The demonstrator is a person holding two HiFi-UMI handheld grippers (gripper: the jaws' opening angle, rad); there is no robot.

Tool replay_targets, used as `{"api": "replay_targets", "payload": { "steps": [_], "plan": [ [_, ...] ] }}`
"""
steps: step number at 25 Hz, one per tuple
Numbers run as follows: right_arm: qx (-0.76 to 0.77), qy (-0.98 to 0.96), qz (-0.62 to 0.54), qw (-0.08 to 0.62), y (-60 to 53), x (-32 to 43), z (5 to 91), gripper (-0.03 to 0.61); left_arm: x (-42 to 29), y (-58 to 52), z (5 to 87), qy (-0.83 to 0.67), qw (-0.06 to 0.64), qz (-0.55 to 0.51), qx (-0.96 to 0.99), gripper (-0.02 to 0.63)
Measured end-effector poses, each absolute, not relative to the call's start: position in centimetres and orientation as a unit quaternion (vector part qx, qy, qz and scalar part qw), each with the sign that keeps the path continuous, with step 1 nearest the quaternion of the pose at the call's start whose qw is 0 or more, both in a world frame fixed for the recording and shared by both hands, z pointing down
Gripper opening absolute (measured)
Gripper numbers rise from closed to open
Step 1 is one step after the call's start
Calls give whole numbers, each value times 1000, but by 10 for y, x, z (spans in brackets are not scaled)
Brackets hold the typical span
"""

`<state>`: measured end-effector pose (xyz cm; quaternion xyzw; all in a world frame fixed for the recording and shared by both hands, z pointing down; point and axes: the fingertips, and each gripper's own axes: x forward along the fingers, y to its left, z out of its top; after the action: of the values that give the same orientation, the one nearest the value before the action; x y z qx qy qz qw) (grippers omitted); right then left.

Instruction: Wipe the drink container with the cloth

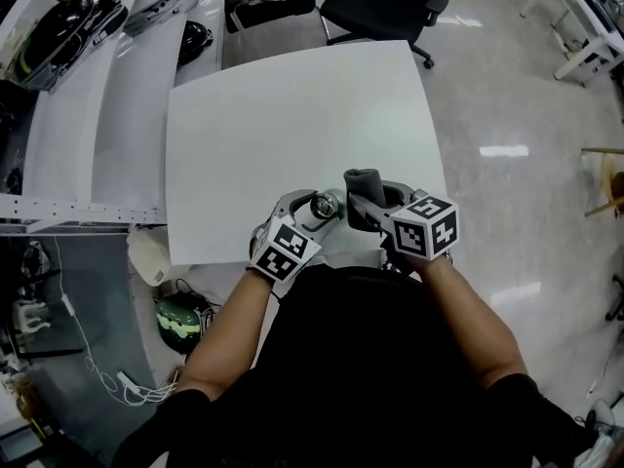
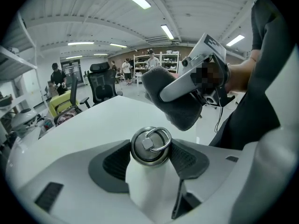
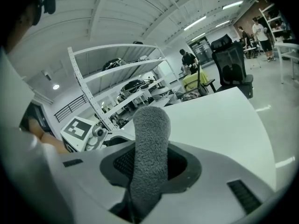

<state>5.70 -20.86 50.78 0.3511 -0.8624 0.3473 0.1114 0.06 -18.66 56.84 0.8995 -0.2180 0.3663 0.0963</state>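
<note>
A white drink bottle (image 2: 148, 176) with a steel cap and ring (image 2: 150, 144) sits between the jaws of my left gripper (image 2: 150, 158), which is shut on it; its cap (image 1: 324, 204) shows in the head view at the table's near edge. My right gripper (image 3: 149, 164) is shut on a folded grey cloth (image 3: 149, 153). In the head view the cloth (image 1: 364, 189) sticks up just right of the bottle cap. In the left gripper view the cloth (image 2: 175, 101) hangs a little above and beyond the cap, apart from it.
The white table (image 1: 292, 135) stretches away from me. Office chairs (image 1: 385, 3) stand beyond its far edge. White shelving with gear (image 1: 68, 96) runs along the left. Cables and a helmet (image 1: 180, 322) lie on the floor at lower left.
</note>
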Motion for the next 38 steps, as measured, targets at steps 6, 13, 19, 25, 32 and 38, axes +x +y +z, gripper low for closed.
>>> {"api": "replay_targets", "payload": {
  "steps": [6,13,19,25,32,38],
  "plan": [
    [306,-877,351,118,-215,21,506,106,-15,-187,568,-229,127,348,900,264],
    [274,-886,344,144,-219,-10,518,106,-25,-188,572,-225,136,345,901,264],
    [285,-880,341,168,-227,-9,533,106,-30,-189,572,-225,144,341,901,264],
    [297,-874,340,178,-230,3,547,106,-32,-191,573,-229,157,336,900,262],
    [316,-863,348,186,-232,20,567,107,-35,-190,573,-237,163,333,898,262],
    [333,-846,369,193,-233,38,593,107,-36,-189,572,-245,169,335,894,262]
  ]
}}
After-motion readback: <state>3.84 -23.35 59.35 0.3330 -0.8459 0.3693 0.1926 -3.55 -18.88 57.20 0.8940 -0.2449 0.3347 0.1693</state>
